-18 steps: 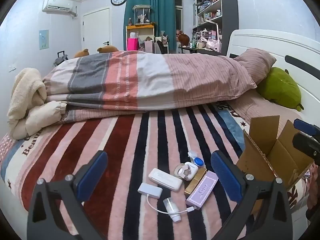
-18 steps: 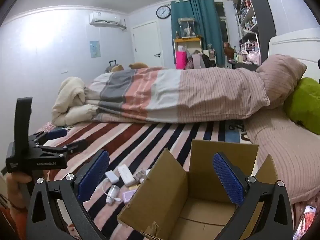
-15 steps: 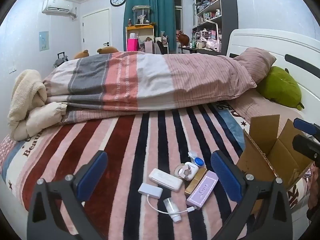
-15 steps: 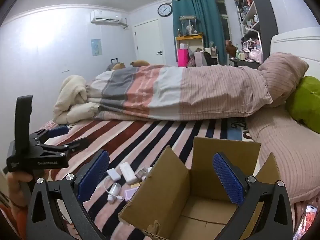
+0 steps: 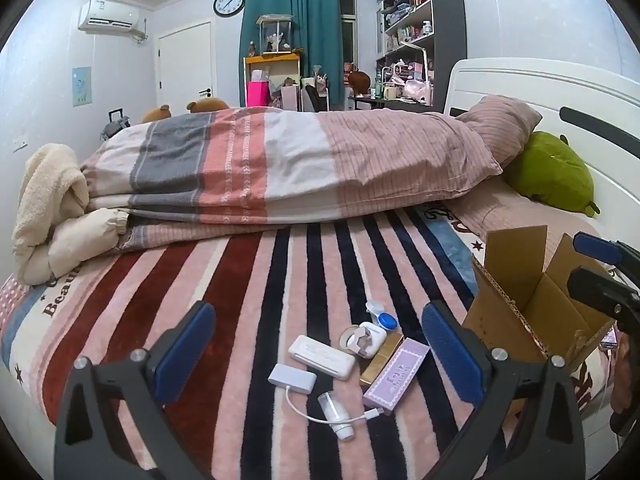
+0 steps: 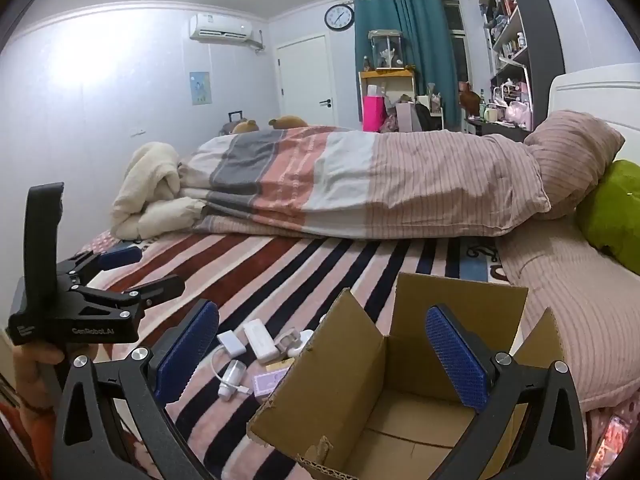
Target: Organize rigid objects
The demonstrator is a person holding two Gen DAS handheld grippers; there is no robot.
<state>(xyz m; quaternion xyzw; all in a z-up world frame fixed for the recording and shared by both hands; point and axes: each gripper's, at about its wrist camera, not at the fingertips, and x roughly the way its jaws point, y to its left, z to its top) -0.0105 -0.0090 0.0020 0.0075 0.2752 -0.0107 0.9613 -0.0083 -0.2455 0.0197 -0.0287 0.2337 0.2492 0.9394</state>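
Several small items lie on the striped blanket: a white flat case [image 5: 322,357], a white hub with cable [image 5: 292,377], a small white bottle [image 5: 336,414], a purple box [image 5: 396,376], a gold box [image 5: 382,358], an earbud case [image 5: 366,339] and a blue-capped lens case [image 5: 382,318]. An open, empty cardboard box [image 6: 400,392] stands to their right. My left gripper [image 5: 318,354] is open above the items. My right gripper [image 6: 322,354] is open over the cardboard box.
A folded striped duvet [image 5: 280,168] lies across the bed behind the items. A green plush [image 5: 548,172] and a pink pillow [image 5: 500,128] are by the white headboard. A cream blanket [image 5: 48,208] is heaped at the left edge.
Both grippers have drifted slightly; the views shift a little. Nothing was grasped or moved on the bed.
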